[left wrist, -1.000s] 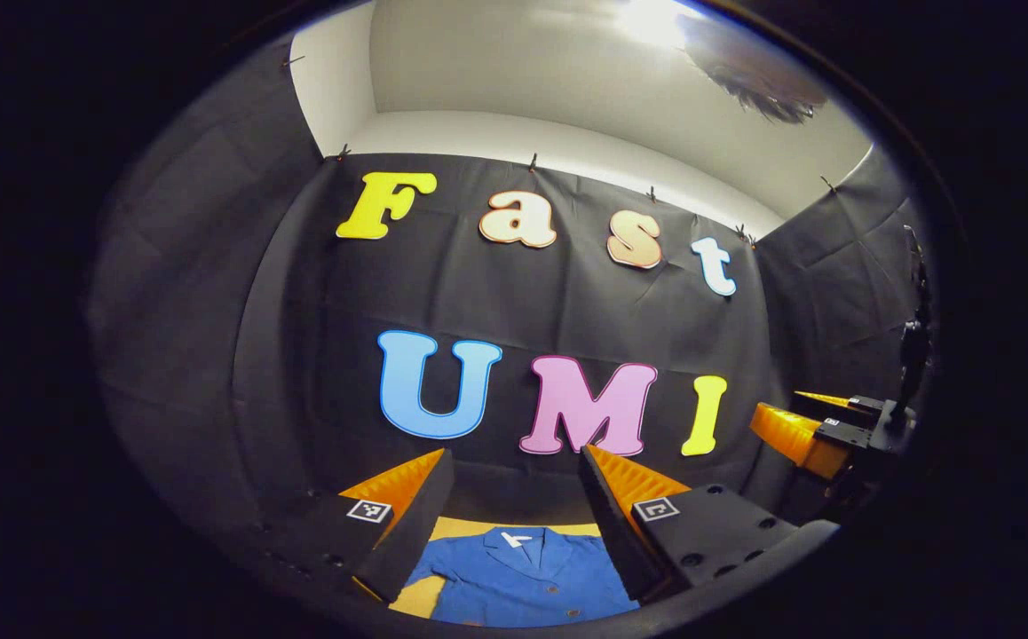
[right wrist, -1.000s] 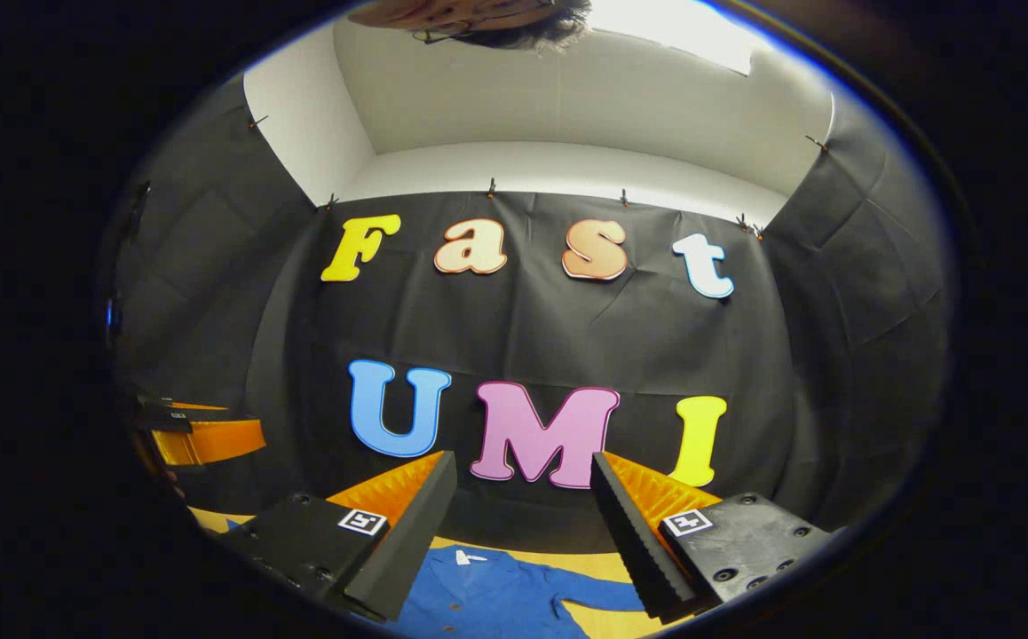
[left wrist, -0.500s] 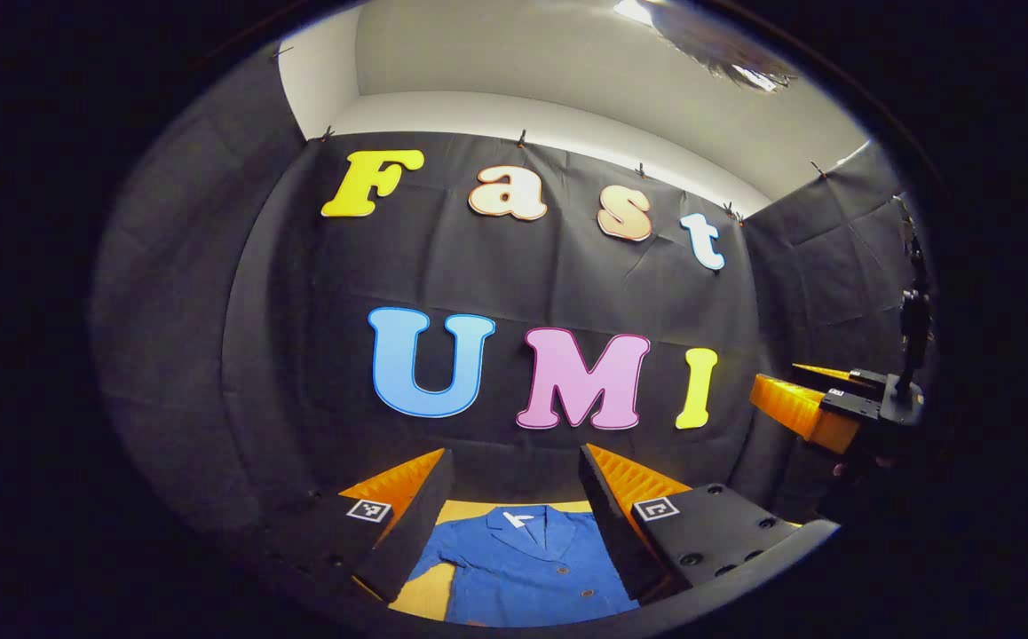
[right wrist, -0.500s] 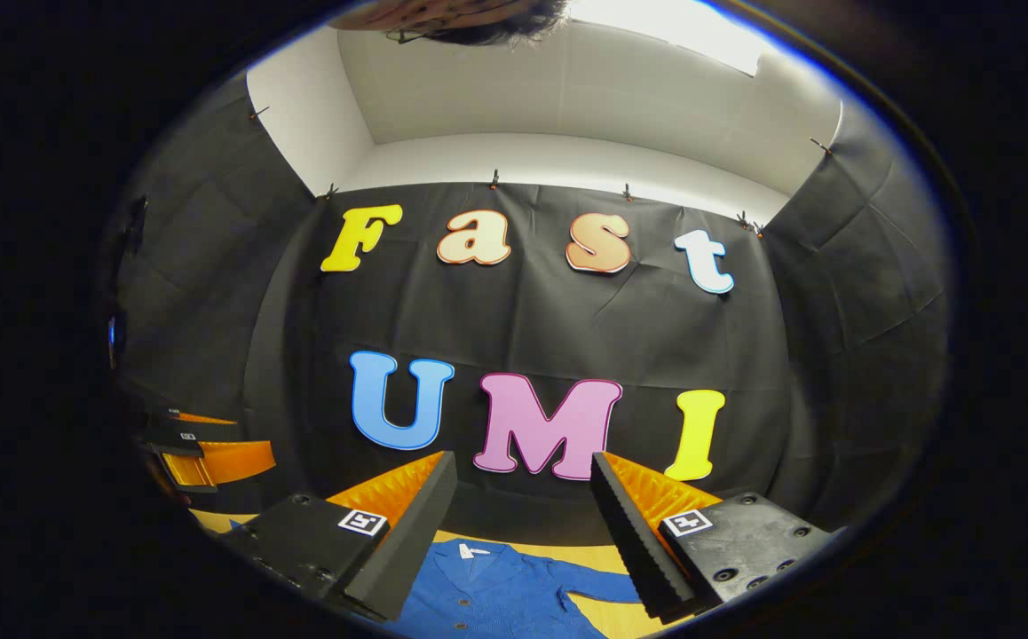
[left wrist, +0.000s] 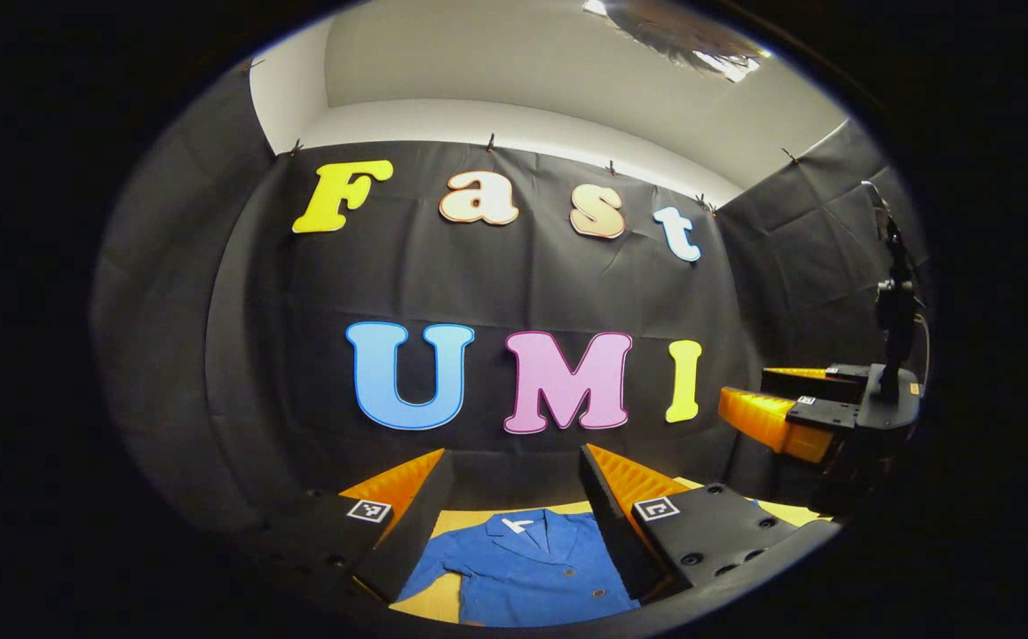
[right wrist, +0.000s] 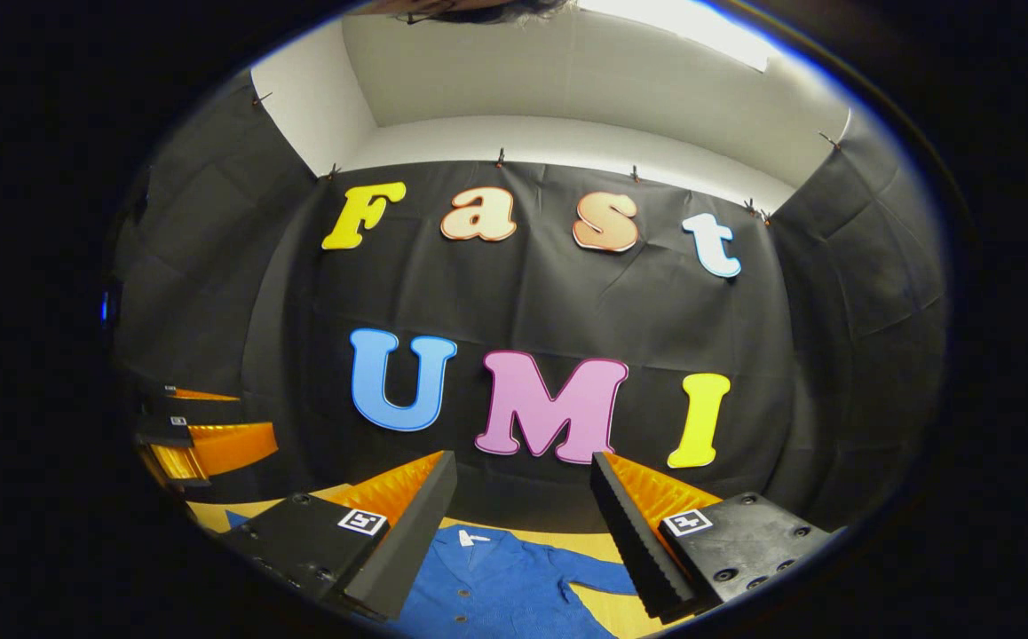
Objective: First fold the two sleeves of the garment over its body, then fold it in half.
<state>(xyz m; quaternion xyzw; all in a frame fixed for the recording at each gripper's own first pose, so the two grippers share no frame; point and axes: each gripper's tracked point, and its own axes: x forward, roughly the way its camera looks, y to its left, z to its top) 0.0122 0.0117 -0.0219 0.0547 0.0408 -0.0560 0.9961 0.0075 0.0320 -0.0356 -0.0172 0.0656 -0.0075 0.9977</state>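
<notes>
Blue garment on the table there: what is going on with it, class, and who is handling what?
A person holds a two-finger gripper in each hand above a blue garment that lies flat on a yellow table. The left gripper and the right gripper are both open and hold nothing, raised above the cloth. In the right gripper view one sleeve lies spread out to the side, not folded over the body. So the folding has not begun, by what can be seen.

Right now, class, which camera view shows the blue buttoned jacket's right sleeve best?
The right gripper view: the blue buttoned jacket shows one sleeve lying outstretched there. The left gripper view shows its collar and buttoned front.
</notes>
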